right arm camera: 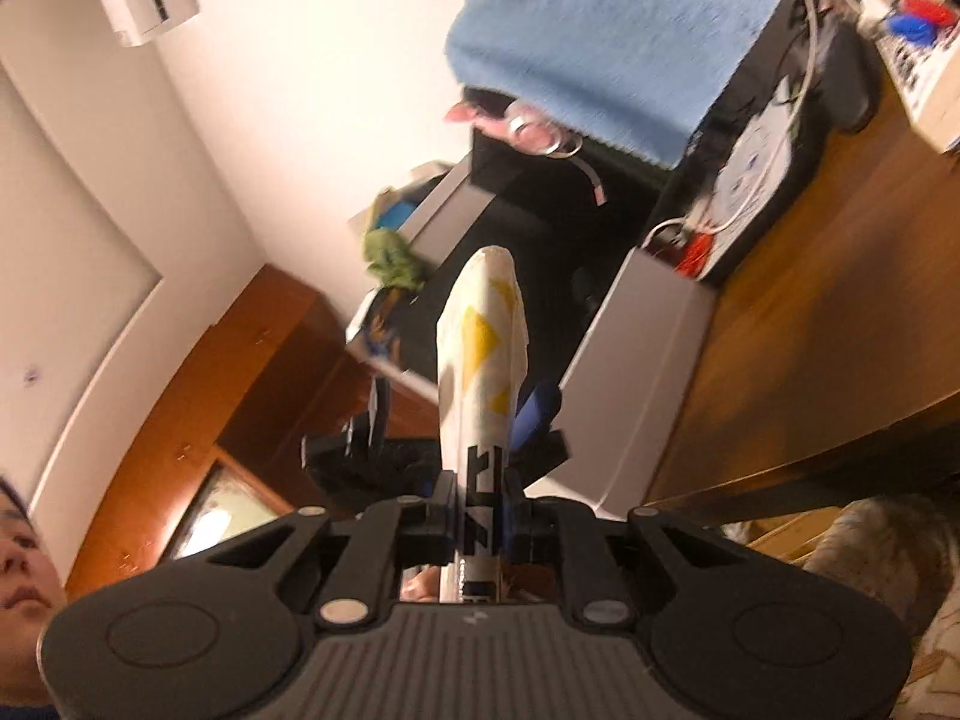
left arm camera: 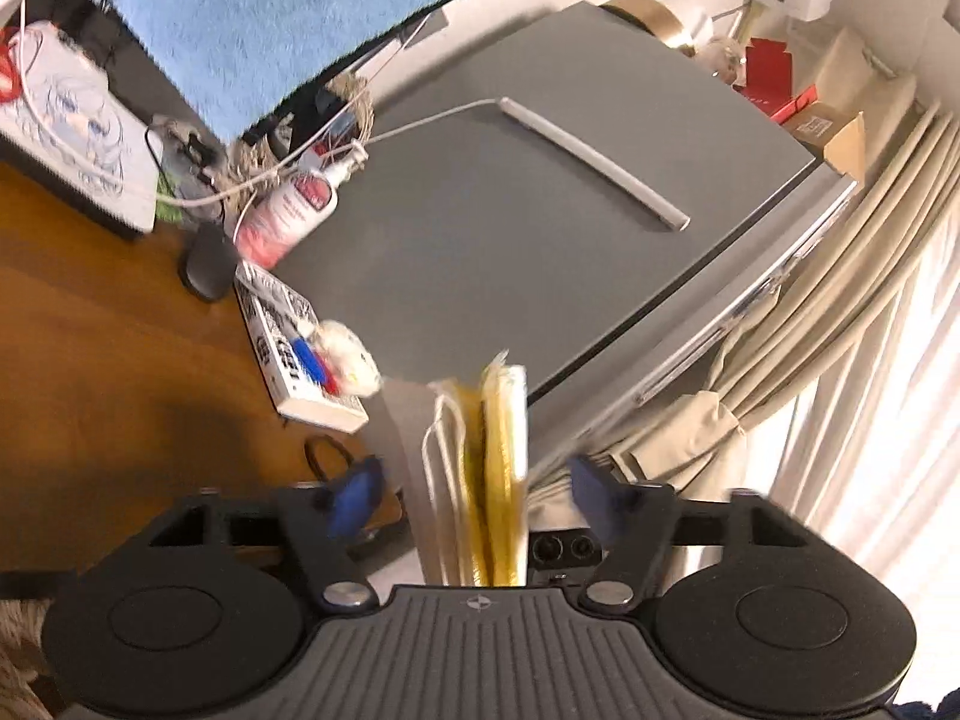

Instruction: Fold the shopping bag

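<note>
The shopping bag (left arm camera: pixel 495 468) is folded into a narrow flat bundle, yellow and white with white cord handles (left arm camera: pixel 441 462). In the left wrist view it stands upright between my left gripper's (left arm camera: pixel 473 495) blue fingers (left arm camera: pixel 354 498), which are spread wide and do not touch it. In the right wrist view the same bag (right arm camera: pixel 480 348) shows white with yellow triangles and black marks. My right gripper (right arm camera: pixel 480 498) is shut on its lower end. One blue finger (right arm camera: pixel 537 414) of the left gripper shows just right of the bag.
A wooden desk (left arm camera: pixel 90 330) holds a black mouse (left arm camera: pixel 207 264), a pink spray can (left arm camera: pixel 288 210), a printed white box (left arm camera: pixel 288 348) and cables. A grey fridge (left arm camera: pixel 510 210), a blue towel (left arm camera: pixel 270 18) and curtains (left arm camera: pixel 810 330) surround it. A person's face shows at the lower left.
</note>
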Tool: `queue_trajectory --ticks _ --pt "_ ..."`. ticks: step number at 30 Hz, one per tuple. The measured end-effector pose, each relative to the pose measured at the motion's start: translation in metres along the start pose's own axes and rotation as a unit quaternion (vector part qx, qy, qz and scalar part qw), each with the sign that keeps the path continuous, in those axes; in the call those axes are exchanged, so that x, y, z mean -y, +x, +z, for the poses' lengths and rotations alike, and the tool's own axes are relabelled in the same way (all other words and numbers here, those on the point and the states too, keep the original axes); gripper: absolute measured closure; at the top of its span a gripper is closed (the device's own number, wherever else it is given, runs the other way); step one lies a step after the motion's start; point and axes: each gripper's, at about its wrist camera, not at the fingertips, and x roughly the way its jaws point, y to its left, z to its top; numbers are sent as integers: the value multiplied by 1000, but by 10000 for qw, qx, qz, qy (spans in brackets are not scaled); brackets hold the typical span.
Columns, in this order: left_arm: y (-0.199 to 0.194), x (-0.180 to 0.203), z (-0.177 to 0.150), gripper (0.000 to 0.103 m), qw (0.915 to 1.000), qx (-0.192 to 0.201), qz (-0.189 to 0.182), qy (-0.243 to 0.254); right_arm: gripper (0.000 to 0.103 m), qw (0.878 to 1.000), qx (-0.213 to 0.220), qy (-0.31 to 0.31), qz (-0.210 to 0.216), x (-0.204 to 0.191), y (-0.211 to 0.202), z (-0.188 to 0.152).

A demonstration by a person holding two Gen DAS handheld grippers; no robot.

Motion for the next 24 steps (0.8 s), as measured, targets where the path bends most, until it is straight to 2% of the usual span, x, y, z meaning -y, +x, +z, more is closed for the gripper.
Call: queue_trajectory --ticks 1,2,4,7,9,10,11,13,14,15,17,19,22,23,24 --pt "0 0 -1 80 10000 -8 17 -5 90 10000 -16 -16 24 -1 2 0" --pt "0 -1 -1 84 10000 8 6 -39 90 10000 -32 -20 29 -1 1 -1" --pt "-2 0 -2 88 10000 42 -2 -18 90 10000 -41 -8 -50 1 0 0" --pt "-2 6 -3 89 9991 185 277 246 87 9999 -55 23 -118 4 1 0" --pt "-4 15 -4 89 9950 369 692 621 83 9994 11 -40 -343 3 2 2" --pt "-4 23 -6 90 9893 479 1017 933 76 9982 65 -134 -574 0 3 3" --pt "-4 31 -8 90 9798 588 1403 1300 66 9961 123 -246 -838 -3 2 4" --pt "0 47 -15 90 9528 780 2104 2045 53 9871 242 -572 -1478 -16 1 9" --pt "3 53 -19 90 9376 845 2371 2398 50 9791 254 -772 -1862 -25 4 13" --pt "7 59 -23 90 9209 897 2620 2742 49 9692 243 -972 -2252 -35 8 17" --pt "18 67 -31 90 8862 911 3022 3390 44 9390 109 -1340 -3166 -54 20 25" --pt "33 69 -40 90 8428 837 3454 4041 41 9027 -24 -1726 -3942 -74 37 31" --pt "50 66 -52 90 7800 719 3929 4817 25 8633 5 -2126 -4577 -101 54 36" --pt "55 64 -56 90 7569 704 4066 5067 18 8560 63 -2185 -4685 -108 56 38" --pt "59 61 -61 90 7303 697 4200 5343 16 8543 120 -2202 -4707 -115 58 41"
